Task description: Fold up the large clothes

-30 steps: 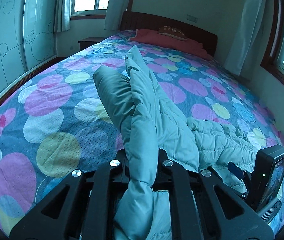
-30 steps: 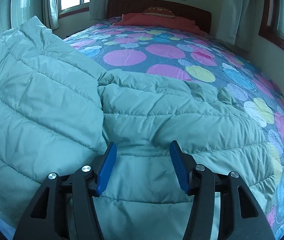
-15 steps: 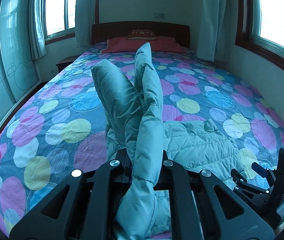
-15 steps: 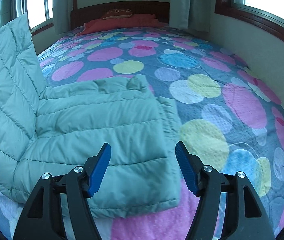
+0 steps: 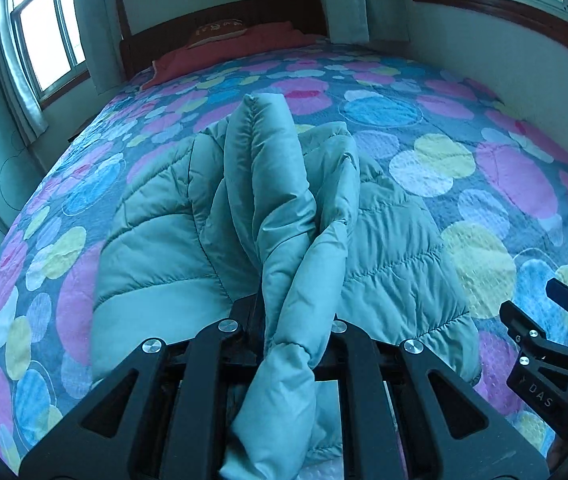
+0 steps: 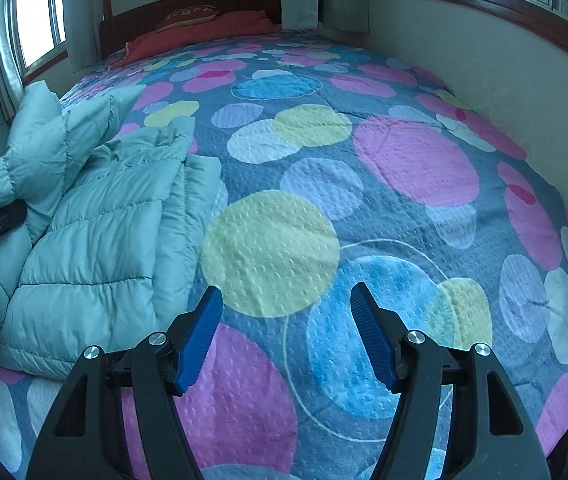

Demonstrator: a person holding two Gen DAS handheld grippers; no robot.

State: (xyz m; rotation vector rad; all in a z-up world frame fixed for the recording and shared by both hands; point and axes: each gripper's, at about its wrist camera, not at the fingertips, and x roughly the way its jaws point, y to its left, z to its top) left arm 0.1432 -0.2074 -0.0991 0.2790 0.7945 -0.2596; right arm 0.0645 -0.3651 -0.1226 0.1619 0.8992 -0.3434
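A pale teal quilted down jacket (image 5: 395,248) lies partly folded on the bed. My left gripper (image 5: 295,320) is shut on a bunched fold of the jacket, which stands up between its fingers and drapes over the flat part. In the right wrist view the jacket (image 6: 96,240) lies at the left. My right gripper (image 6: 285,308) is open and empty, over bare bedspread to the right of the jacket. It also shows at the right edge of the left wrist view (image 5: 555,320).
The bed (image 6: 403,168) has a blue spread with pink, yellow and blue circles. A red pillow and cover (image 5: 236,48) lie at the dark headboard. A wall (image 6: 483,64) runs along the bed's right side, with windows and curtains around.
My left gripper has carried the held fold rightward and lower over the flat jacket. My right gripper has swung right, off the jacket, and is over bare bedspread.
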